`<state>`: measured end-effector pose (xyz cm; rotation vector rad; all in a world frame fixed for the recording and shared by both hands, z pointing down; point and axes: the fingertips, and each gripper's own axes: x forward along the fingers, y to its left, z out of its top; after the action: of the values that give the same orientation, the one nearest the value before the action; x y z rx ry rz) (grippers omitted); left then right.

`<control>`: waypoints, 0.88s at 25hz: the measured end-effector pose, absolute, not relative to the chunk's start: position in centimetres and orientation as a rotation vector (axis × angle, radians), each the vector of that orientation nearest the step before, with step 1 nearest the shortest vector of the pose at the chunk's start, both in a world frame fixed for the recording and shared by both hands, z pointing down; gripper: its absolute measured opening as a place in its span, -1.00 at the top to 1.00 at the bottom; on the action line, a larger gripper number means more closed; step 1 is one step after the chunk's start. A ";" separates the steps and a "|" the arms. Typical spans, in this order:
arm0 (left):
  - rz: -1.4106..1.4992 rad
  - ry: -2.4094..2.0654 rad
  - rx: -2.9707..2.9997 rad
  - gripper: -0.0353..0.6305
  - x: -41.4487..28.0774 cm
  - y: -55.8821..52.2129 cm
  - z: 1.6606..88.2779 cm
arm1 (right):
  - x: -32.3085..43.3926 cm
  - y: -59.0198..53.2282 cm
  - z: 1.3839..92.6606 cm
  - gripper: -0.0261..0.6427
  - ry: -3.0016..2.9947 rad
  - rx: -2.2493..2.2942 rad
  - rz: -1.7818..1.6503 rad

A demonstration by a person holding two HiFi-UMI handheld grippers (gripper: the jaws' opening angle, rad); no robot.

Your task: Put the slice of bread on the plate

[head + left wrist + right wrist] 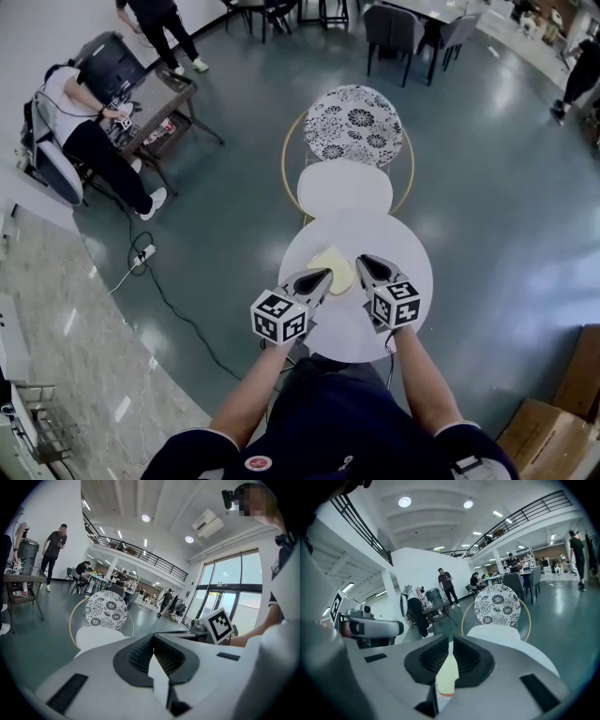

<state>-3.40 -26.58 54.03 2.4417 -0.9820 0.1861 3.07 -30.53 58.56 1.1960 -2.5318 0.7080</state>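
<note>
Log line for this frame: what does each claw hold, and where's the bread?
left claw: shut on thin white edge | right claw: shut on bread slice | bread slice: over white table, between both claws

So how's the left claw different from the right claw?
The right claw pinches pale yellow bread with a brown edge; the left claw pinches a flat white piece I can't name. The left claw sits left of the bread, the right claw right of it. Both are grey with ribbed black pads, over the round white table.
</note>
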 end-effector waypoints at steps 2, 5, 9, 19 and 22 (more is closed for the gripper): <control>0.161 -0.973 2.460 0.88 -3.1 -26.6 52.6 | 3.1 -30.3 56.8 0.90 -2.548 1.195 0.676; 0.109 -0.952 2.495 0.88 -2.7 -26.6 50.0 | 2.6 -29.6 54.2 0.90 -2.598 1.173 0.627; 0.069 -0.933 2.547 0.88 -2.5 -26.4 47.2 | 1.9 -28.8 50.5 0.90 -2.684 1.169 0.572; 0.008 -0.902 2.655 0.88 -2.5 -26.0 42.0 | 1.1 -27.2 42.4 0.90 -2.852 1.198 0.469; -0.006 -0.890 2.673 0.88 -2.1 -25.7 41.2 | 1.2 -26.9 41.0 0.90 -2.880 1.199 0.443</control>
<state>-2.14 -25.72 41.21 2.6729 -0.8903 -0.0058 1.18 -26.93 41.04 1.1988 -2.8802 0.4431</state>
